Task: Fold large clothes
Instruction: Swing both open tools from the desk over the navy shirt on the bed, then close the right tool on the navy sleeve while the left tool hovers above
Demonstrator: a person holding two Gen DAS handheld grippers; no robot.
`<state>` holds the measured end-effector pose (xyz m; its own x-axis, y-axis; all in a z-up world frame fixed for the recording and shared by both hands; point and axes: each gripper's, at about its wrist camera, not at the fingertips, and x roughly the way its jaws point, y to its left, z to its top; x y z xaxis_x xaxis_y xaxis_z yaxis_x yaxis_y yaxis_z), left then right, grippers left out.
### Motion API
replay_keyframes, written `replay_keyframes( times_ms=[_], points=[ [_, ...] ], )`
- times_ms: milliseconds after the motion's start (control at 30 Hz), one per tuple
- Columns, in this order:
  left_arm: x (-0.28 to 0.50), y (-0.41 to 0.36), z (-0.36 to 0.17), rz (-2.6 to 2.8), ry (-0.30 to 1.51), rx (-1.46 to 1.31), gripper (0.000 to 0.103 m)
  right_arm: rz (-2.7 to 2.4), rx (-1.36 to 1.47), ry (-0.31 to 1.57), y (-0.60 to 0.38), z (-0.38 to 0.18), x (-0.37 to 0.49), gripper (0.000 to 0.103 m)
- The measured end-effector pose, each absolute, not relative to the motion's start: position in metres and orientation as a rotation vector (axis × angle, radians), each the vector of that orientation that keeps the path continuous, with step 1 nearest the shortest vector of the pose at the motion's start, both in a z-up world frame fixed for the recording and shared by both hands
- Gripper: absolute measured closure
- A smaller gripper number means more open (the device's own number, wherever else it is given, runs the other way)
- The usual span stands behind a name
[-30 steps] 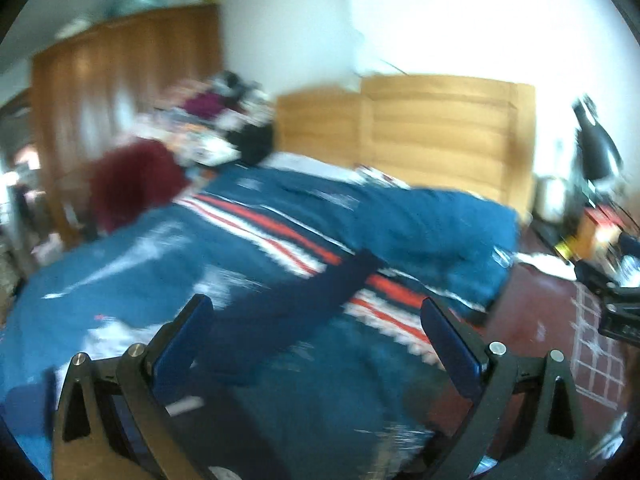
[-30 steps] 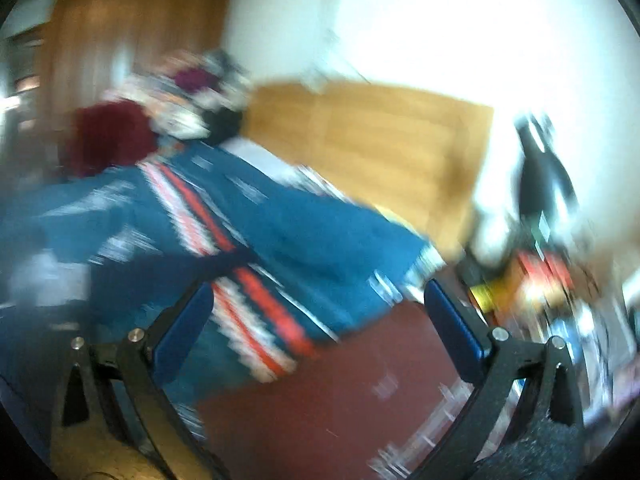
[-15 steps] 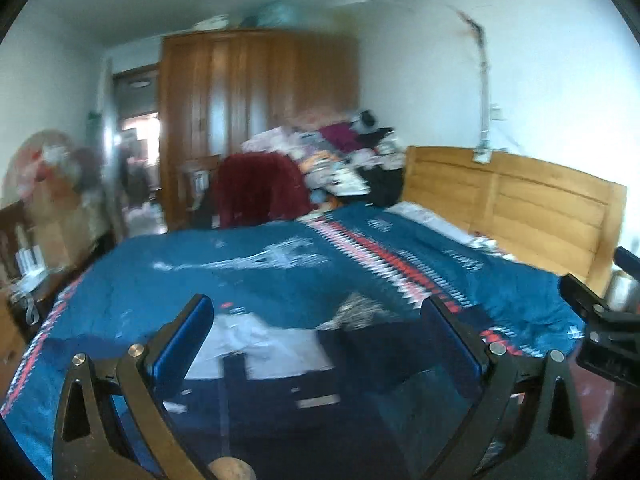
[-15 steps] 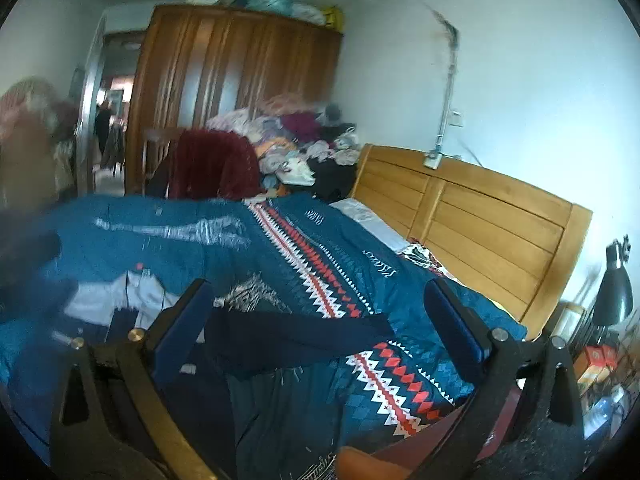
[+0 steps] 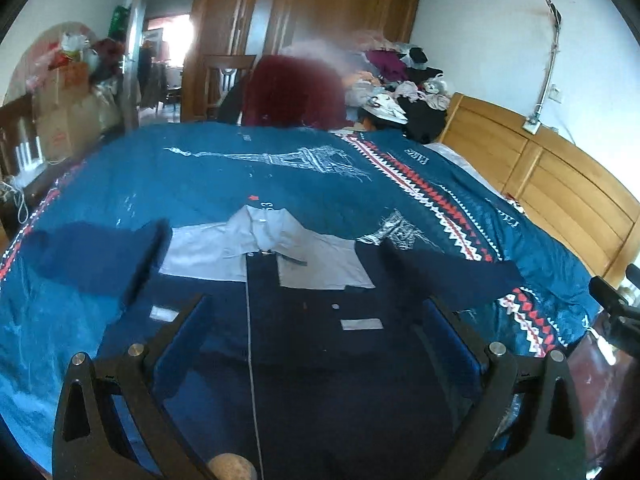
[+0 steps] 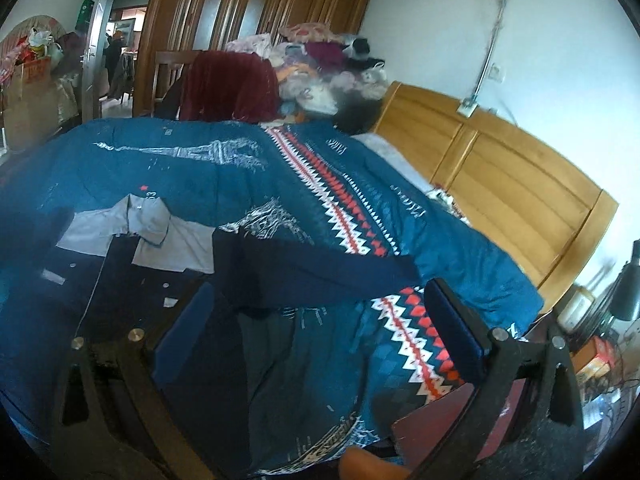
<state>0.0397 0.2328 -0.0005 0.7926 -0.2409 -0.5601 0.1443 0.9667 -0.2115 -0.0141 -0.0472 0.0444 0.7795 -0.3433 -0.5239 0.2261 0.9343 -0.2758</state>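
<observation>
A dark navy jacket [image 5: 320,344] with a grey collar and yoke lies spread front-up on the blue patterned bedspread [image 5: 280,176], at the near side of the bed, both sleeves stretched out to left and right. The left tongs [image 5: 316,344] hang above its chest, blades apart and gripping nothing. The right tongs [image 6: 320,332] hang over the jacket's right sleeve [image 6: 312,276] near the bed's edge, blades likewise apart and bare. A wooden headboard [image 6: 500,192] stands at far right.
</observation>
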Motion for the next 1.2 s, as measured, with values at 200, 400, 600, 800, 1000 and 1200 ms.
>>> replay_keyframes(
  times_ms=[200, 400, 600, 800, 1000, 1200],
  points=[
    [0.049, 0.232, -0.005, -0.106, 0.563, -0.098, 0.0, -0.303, -0.187, 0.633, -0.054, 0.034, -0.002, 0.0],
    [0.08, 0.245, -0.042, -0.012, 0.602, -0.048, 0.0, -0.28, -0.182, 0.734, -0.069, -0.011, 0.034, 0.0],
    [0.134, 0.266, -0.153, 0.096, 0.808, 0.061, 0.0, -0.155, -0.058, 1.099, -0.094, -0.166, 0.098, 0.0],
    [0.17, 0.3, -0.258, 0.135, 1.017, 0.024, 0.0, -0.092, -0.024, 1.158, -0.103, -0.242, 0.102, 0.0],
    [0.168, 0.3, -0.263, 0.121, 1.009, 0.014, 0.0, 0.025, -0.023, 1.196, -0.109, -0.238, 0.074, 0.0],
    [0.162, 0.301, -0.257, 0.103, 1.003, 0.007, 0.0, 0.048, 0.13, 1.176, -0.169, -0.176, 0.075, 0.0]
  ],
)
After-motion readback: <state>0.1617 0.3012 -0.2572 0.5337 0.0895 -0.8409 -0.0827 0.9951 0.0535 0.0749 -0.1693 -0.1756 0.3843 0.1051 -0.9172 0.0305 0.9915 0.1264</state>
